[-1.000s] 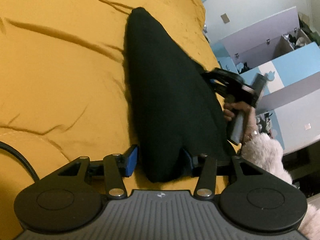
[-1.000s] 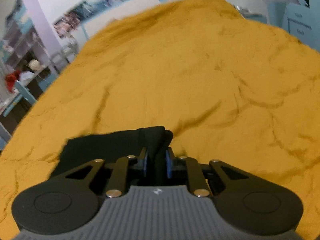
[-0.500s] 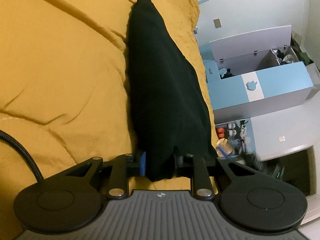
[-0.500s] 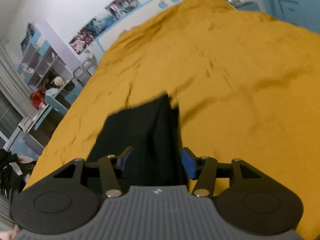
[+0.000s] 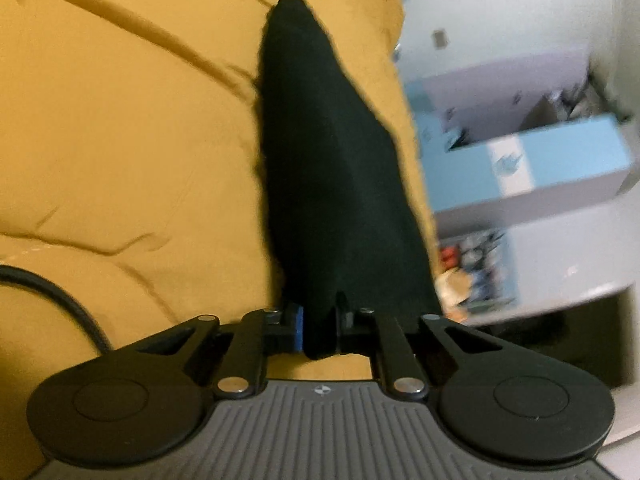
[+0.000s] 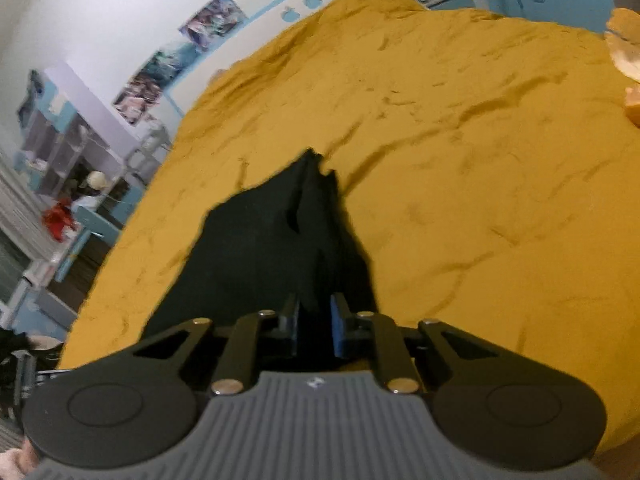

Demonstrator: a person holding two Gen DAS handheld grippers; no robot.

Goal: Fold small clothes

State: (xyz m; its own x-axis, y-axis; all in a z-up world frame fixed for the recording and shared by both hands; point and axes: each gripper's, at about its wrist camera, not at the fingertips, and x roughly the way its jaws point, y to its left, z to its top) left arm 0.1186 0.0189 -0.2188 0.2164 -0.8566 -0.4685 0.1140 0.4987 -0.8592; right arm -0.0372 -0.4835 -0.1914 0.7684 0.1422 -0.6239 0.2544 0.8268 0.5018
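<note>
A black garment [image 5: 328,160] hangs lifted over the mustard-yellow bed cover [image 5: 120,140]. My left gripper [image 5: 320,328] is shut on one end of it, and the cloth stretches away from the jaws toward the bed. In the right wrist view the same black garment [image 6: 272,240] runs forward from my right gripper [image 6: 314,324], which is shut on another part of it, with its far tip near the bed cover [image 6: 480,180]. Neither gripper shows in the other's view.
A black cable [image 5: 52,300] lies on the cover at the left. Blue and white drawers [image 5: 540,160] stand beyond the bed's right edge. Shelves and a blue table [image 6: 72,184] stand past the bed's left side. A fuzzy pale thing [image 6: 624,40] shows at the right edge.
Both grippers have risen and lifted the garment off the bed. The right gripper opened half a second ago and is shut on the cloth again. The left jaws closed tighter on it.
</note>
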